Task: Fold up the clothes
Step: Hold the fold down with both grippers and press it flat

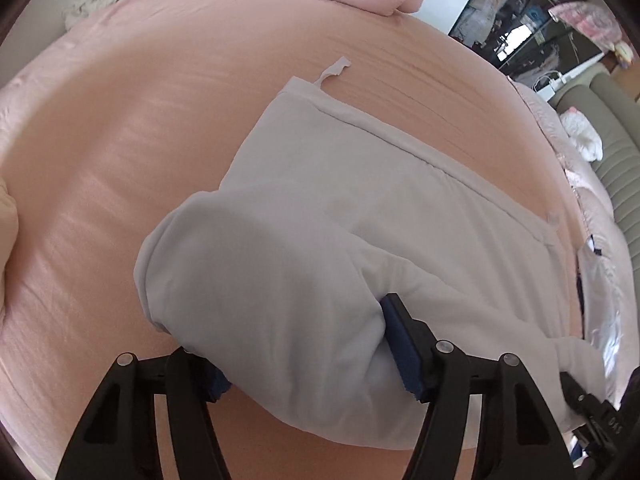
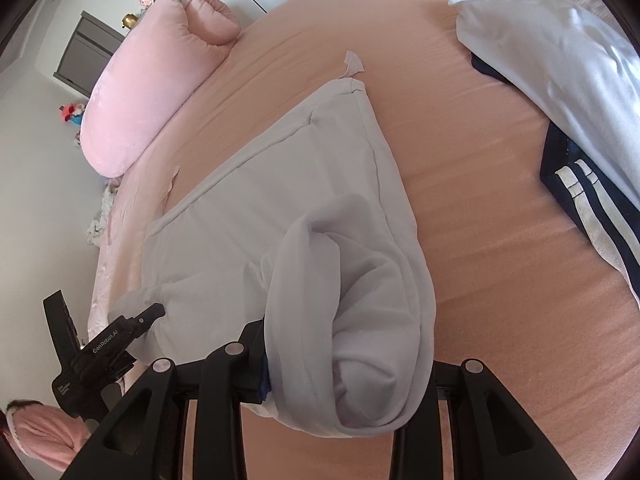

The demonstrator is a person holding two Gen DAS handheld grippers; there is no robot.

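Left claw – pinching soft grey fleece garment | right claw – gripping its bunched fold | smooth pink sheet

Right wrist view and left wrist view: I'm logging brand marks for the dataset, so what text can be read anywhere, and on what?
"GenRobot.AI": white print on the body of the left gripper, seen in the right wrist view.
Small white print lower on that same black body: too small to read.
White characters on the right gripper at the left wrist view's lower right edge: too blurred to read.
Grey garment, striped navy garment: no text visible.
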